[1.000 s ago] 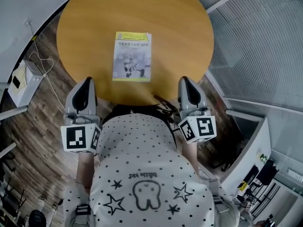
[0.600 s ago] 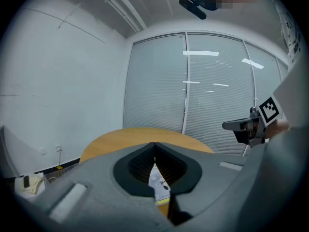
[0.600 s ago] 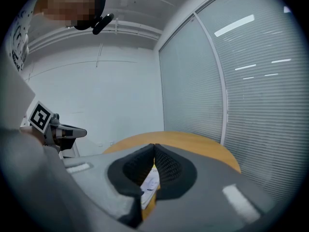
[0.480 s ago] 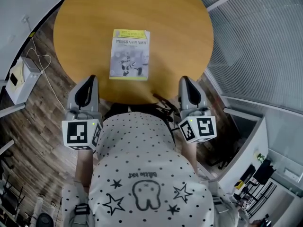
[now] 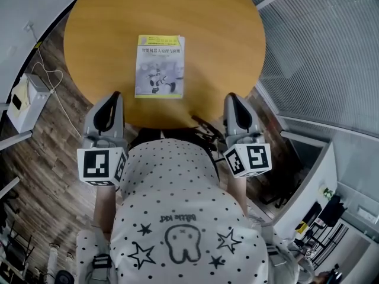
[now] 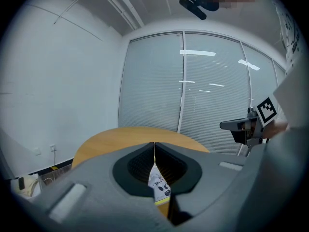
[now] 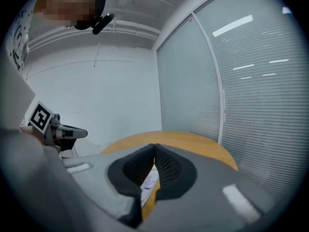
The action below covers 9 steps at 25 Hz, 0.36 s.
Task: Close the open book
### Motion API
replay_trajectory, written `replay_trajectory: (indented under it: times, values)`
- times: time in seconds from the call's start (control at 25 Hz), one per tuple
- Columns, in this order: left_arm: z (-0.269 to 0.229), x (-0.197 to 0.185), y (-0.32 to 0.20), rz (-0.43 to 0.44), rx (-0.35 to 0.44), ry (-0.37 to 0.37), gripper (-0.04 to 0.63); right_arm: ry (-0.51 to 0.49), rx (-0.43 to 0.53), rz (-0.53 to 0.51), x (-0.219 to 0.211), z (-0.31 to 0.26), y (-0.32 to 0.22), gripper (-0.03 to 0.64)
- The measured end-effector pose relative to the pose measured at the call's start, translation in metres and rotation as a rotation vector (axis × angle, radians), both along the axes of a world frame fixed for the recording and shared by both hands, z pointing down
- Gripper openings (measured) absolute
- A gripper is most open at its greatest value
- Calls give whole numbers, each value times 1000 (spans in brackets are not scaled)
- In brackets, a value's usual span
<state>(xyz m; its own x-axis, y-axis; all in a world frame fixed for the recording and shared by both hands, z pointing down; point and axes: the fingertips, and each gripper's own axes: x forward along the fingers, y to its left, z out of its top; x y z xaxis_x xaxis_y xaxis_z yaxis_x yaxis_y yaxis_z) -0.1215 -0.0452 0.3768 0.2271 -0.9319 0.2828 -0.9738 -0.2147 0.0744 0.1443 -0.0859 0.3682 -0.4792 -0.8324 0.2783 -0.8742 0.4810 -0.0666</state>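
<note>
Book (image 5: 159,67) lies flat on the round wooden bench (image 5: 225,40), cover up. It looks closed: no fanned pages, no raised leaf. Which side the spine is on, I can't tell.

My left gripper (image 5: 112,97) hangs on the near side of the book and off to its left, well apart from it, fingers closed together on nothing. In the left gripper view the fingers (image 6: 145,153) meet in a thin seam, and only a sliver of the book (image 6: 159,187) shows beyond them. My right gripper (image 5: 232,98) hangs on the near side of the book and off to its right, also well apart, with its fingers pressed shut and empty.

My judgement: the task looks done, or it needs only a check that the cover sits flat.

Risks from here:
- If I press the cover with closed fingers, the book could skid on the smooth wood. It lies nearer the rim on my side, so a pull toward me could drag it off.
- A finger catching the cover's free edge could flip it open again.
- A white box (image 5: 26,102) on the floor, well left of the book, has a loose cable. A wide left swing might snag it.
</note>
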Motion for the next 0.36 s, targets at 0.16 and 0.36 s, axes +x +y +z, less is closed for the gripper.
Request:
replay_trajectory:
  times: [0.16,0.36]
  values:
    - [-2,5,-3,19,9,3,11,-1,2,5,3,0,-1,5]
    - [-5,9,-5,42,22,-8,11,-7,11,9,4,-2,0,5]
